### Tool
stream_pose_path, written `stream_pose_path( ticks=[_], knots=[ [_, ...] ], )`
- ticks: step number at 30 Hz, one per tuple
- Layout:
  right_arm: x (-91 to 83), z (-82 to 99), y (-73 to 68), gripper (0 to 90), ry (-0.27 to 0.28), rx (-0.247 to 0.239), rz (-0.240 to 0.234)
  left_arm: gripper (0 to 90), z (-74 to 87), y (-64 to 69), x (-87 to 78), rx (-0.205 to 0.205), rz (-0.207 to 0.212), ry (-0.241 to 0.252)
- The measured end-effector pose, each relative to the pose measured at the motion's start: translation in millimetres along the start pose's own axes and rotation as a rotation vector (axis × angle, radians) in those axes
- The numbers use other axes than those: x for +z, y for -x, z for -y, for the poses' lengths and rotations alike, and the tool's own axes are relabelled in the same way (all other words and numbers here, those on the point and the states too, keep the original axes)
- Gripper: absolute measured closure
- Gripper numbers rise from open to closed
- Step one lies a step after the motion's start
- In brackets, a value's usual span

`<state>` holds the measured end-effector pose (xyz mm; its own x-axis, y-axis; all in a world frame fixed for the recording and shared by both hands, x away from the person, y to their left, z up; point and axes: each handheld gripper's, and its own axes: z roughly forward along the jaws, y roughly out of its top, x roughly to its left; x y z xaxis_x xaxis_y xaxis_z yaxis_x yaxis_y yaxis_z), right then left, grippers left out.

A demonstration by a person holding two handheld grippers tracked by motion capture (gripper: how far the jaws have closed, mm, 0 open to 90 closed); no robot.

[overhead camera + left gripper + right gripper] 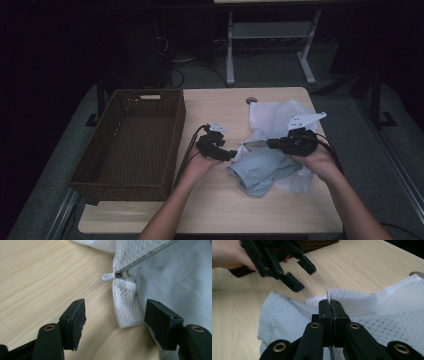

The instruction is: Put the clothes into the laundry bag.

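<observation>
One white mesh bag (280, 116) with one pale blue garment (260, 170) lay right of the single wicker basket (131, 140), bare table (210, 210) nearer; the right gripper (329, 305) pinched the bag's edge, while the left gripper (115, 322) gaped, empty.

You've got a dark brown wicker basket (131, 145) sitting on the left side of the light wood surface (215, 205), long side running near to far. At the far edge of the surface there's a small round thing (251, 100). Beyond that, a white-legged desk frame (270, 45) stands on the grey floor (60, 150).
</observation>
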<state>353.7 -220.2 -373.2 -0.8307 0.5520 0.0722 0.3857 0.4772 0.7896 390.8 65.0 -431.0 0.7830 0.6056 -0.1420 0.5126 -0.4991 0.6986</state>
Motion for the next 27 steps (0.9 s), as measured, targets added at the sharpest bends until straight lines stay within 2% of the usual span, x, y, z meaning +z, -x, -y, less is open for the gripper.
stream_pose_path(
  ticks=[4,9,15,16,17,18,19,23,27],
  knots=[
    [-1.2,-1.5,-2.6,88.3,0.003,-0.004,-0.005,33.7,-3.1,-0.6,14.9,0.008,0.027,-0.005],
    [-4.1,-1.4,-1.7,88.3,0.010,-0.002,-0.002,39.6,-10.8,3.7,32.8,0.034,0.063,-0.027],
    [-6.5,0.1,-0.2,88.3,0.014,0.006,0.002,54.1,-14.3,4.7,46.5,0.052,0.083,-0.065],
    [-6.5,0.1,-0.2,88.3,0.014,0.006,0.002,58.2,-14.3,4.7,46.5,0.052,0.083,-0.065],
    [-6.7,0.4,0.2,88.4,0.014,0.006,0.003,58.2,-14.4,5.0,47.7,0.060,0.085,-0.066],
    [-7.2,0.8,0.9,88.3,0.014,0.009,0.003,62.6,-14.7,5.4,47.5,0.062,0.085,-0.069],
    [-7.8,1.7,1.9,88.4,0.013,0.015,0.006,71.9,-15.2,5.6,46.4,0.062,0.088,-0.070],
    [-8.8,3.0,4.5,88.3,0.017,0.020,0.011,85.7,-15.1,4.5,42.9,0.058,0.102,-0.070],
    [-9.5,4.1,6.1,88.3,0.017,0.025,0.015,88.2,-13.0,6.5,33.8,0.062,0.107,-0.072]
  ],
)
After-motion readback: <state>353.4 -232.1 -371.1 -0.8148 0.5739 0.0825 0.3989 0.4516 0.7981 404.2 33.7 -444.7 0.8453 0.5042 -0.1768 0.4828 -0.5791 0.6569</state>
